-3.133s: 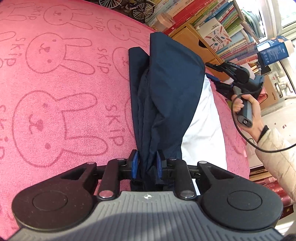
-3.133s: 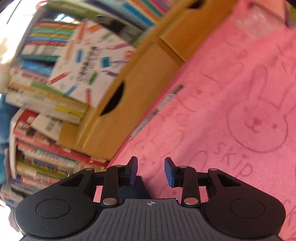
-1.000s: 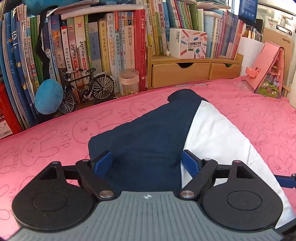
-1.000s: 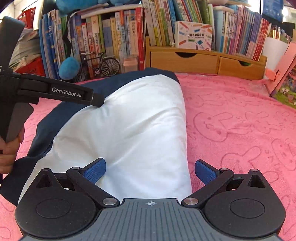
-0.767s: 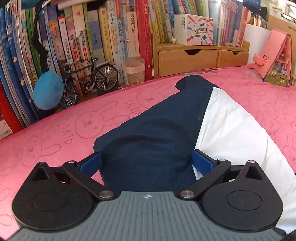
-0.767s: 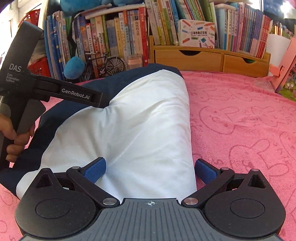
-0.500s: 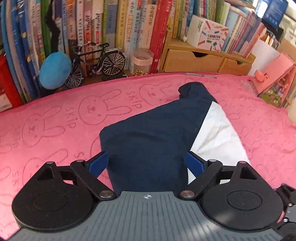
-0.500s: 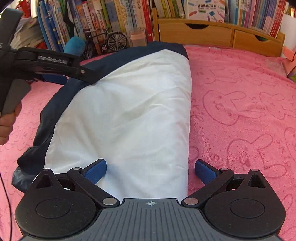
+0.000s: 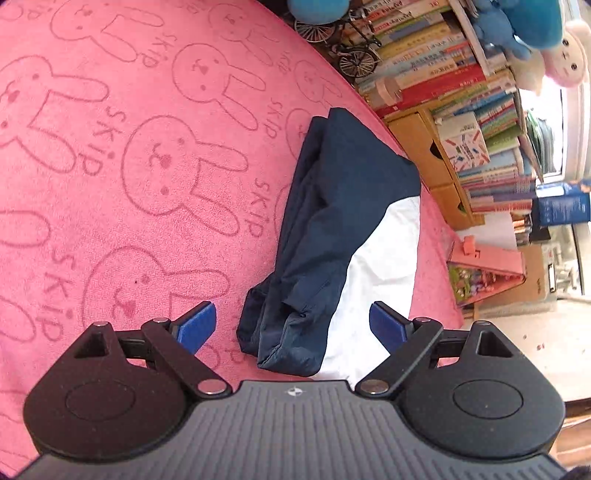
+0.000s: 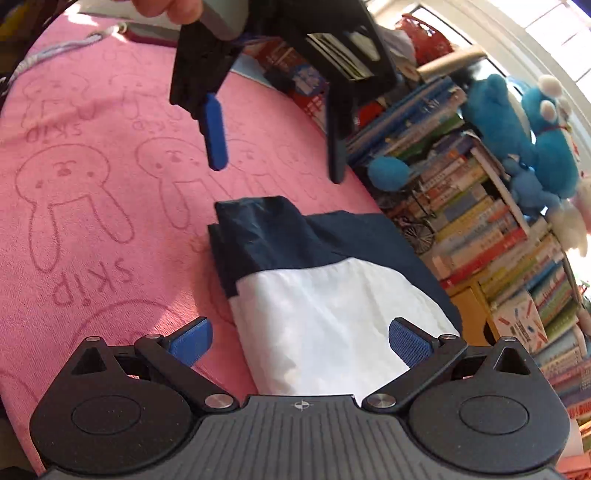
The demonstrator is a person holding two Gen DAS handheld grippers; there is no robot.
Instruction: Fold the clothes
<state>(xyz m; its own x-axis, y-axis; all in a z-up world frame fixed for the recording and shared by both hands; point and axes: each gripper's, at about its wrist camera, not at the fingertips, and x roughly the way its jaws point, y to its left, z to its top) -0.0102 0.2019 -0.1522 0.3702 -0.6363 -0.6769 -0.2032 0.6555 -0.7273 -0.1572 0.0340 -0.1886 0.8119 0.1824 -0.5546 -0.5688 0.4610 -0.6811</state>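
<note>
Pink terry cloth printed with rabbits and the word SKIP [image 9: 155, 155] covers the whole work surface. Along its far edge we see crowded rows of books [image 10: 476, 206], a small wooden drawer unit [image 9: 432, 158], a miniature bicycle model [image 9: 347, 40] and blue plush toys [image 10: 524, 122].

We note the folded navy-and-white garment [image 9: 343, 236] lying flat on the cloth near that far edge, its navy end close to the drawer unit. The navy cloth lies bunched in loose folds on one side, while the white panel [image 10: 325, 317] is smooth on the other.

We hold the left gripper [image 9: 291, 326] just above the near end of the garment, blue pads spread wide on either side of it and clear of the fabric, grasping nothing. In the right wrist view it hangs over the navy end, a hand [image 10: 166, 7] at the top edge.

We hold the right gripper [image 10: 299, 341] over the white end, jaws likewise released, pads apart, nothing pinched.
</note>
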